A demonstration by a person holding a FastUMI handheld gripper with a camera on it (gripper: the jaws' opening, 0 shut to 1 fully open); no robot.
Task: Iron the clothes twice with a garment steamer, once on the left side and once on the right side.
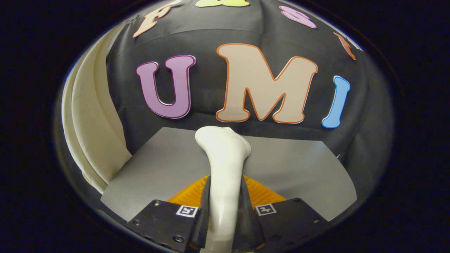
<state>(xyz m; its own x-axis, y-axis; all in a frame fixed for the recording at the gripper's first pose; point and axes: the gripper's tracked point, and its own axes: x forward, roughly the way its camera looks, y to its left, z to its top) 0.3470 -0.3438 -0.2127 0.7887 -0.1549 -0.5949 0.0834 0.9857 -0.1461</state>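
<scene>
Steamer (225,154) sits clamped in my claw (225,211), both fingers pressing its white handle, head poking out beyond them above the grey tabletop (299,168). Cream clothes (91,123) hang off to the left, well apart from the head. I'd swing left, square the head to the fabric, then stroke slowly down one side.

Tool (225,211), black screwed plates, square fiducial markers
</scene>
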